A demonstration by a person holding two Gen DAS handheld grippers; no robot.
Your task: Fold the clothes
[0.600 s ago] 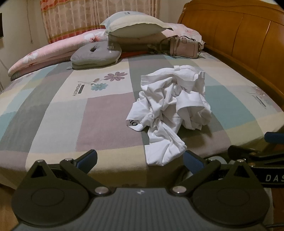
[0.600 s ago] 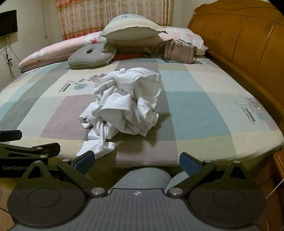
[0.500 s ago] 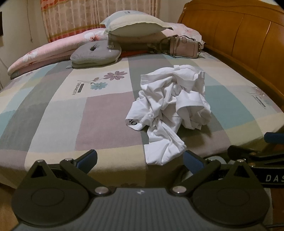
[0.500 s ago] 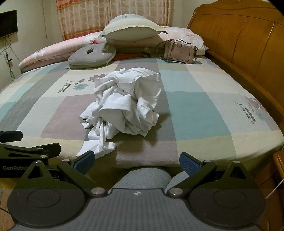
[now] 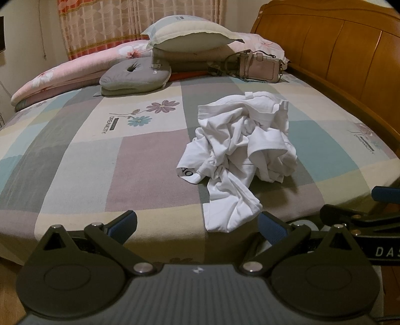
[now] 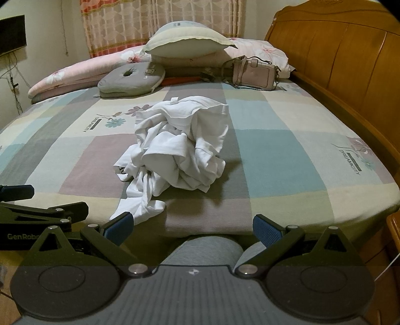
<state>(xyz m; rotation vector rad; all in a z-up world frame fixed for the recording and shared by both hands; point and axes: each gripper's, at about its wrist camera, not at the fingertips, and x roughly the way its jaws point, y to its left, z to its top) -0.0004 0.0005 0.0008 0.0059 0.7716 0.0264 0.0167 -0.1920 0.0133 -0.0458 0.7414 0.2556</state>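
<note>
Crumpled white cotton garment [image 5: 240, 160] on checked bedsheet [image 5: 75, 155], both grippers' jaws apart, empty.

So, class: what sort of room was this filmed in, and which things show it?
Most likely a home bedroom: a bed with a wooden headboard, pillows stacked at the far side, and a curtained window.

Both views are dim and warm, lit by yellowish indoor light from above. The crumpled white garment [image 5: 240, 160] is the brightest area, almost washed out, and casts a soft shadow on the bed [image 6: 275, 155] toward the camera. Fisheye distortion bows the wooden headboard [image 5: 350, 57], and the corners darken to black. Fine detail looks soft and slightly grainy.
</note>
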